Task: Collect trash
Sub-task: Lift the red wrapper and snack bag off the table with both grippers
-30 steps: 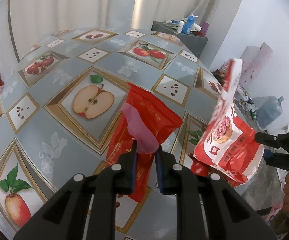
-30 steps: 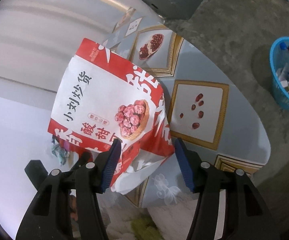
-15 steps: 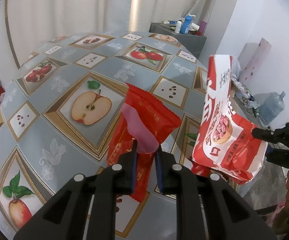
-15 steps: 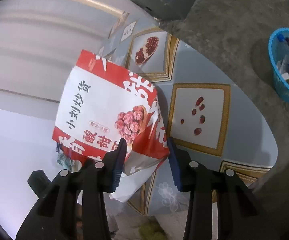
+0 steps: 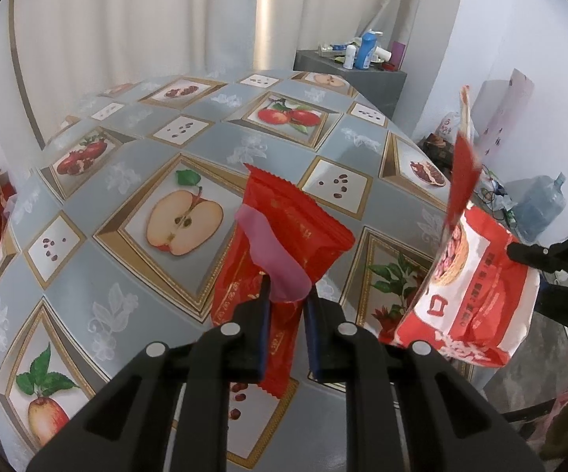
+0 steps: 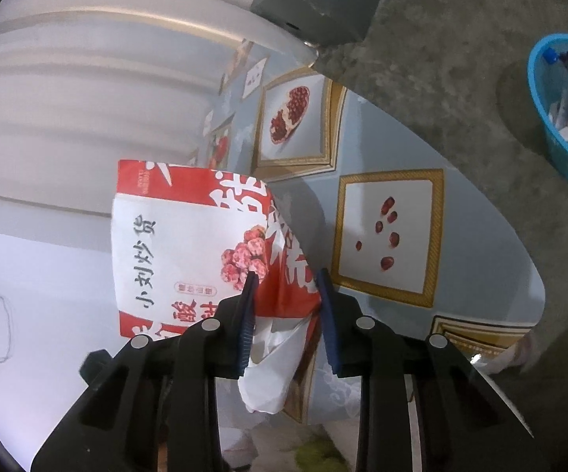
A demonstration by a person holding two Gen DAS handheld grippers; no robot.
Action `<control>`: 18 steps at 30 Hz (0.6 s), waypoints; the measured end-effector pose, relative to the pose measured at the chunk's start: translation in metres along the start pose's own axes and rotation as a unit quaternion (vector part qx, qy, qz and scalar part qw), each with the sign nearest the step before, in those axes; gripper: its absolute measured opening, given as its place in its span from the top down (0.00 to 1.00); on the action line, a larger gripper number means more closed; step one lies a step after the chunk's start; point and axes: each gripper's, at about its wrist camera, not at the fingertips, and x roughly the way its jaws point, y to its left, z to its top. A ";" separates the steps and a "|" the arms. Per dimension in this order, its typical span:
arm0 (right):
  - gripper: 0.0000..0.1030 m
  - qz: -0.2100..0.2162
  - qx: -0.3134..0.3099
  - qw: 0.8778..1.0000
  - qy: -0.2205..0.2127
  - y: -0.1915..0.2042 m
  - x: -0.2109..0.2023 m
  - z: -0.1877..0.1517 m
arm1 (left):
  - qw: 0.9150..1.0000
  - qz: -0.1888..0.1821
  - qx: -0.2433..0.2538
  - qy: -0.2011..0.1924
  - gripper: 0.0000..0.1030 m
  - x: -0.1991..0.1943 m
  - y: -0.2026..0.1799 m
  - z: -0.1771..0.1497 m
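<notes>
Setting: a round table (image 5: 134, 181) under a glossy grey-blue cloth printed with gold-framed pictures of apples, pomegranates and seeds, cream curtains hanging behind it.

Left gripper (image 5: 287, 299): black two-finger tool with blue pads, held low over the near side of the table. Its jaws are pressed together on a flat red foil snack wrapper (image 5: 303, 232) and a soft pink scrap of film (image 5: 272, 259) lying against it.

Red wrapper: it stands up and away from the pads, its serrated top edge highest, while its lower end dangles just above the cloth.

Right gripper (image 6: 285, 289): the same black tool, held off the table's right edge. Its jaws are pinched on the lower corner of a large red and white snack bag printed with Chinese characters and a picture of red candied fruit (image 6: 189, 244).

Snack bag: held in the air beside the table rim, apart from the cloth. From the left camera it shows edge-on, its torn red top flap sticking upward (image 5: 476, 275).

Bin: a blue plastic basket (image 6: 559, 145) stands on the concrete floor well apart from the table, already holding assorted rubbish.

Background: a dark grey cabinet (image 5: 362, 74) near the wall carries bottles, and a clear water jug (image 5: 539, 206) sits on the floor further right.
</notes>
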 end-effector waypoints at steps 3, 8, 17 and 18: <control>0.74 0.006 0.007 1.000 -0.005 -0.002 -0.001 0.003 | 1.000 0.002 0.002 -0.002 0.86 -0.001 -0.001 0.000; 0.74 0.010 0.014 1.000 -0.014 0.000 -0.006 0.004 | 1.000 0.007 0.008 -0.007 0.86 -0.003 -0.003 0.000; 0.74 0.014 0.021 0.999 -0.034 -0.004 -0.014 0.012 | 1.000 0.011 0.015 -0.017 0.86 -0.008 -0.006 0.001; 0.74 0.015 0.022 0.999 -0.036 -0.005 -0.014 0.013 | 1.000 0.011 0.015 -0.017 0.86 -0.009 -0.006 0.001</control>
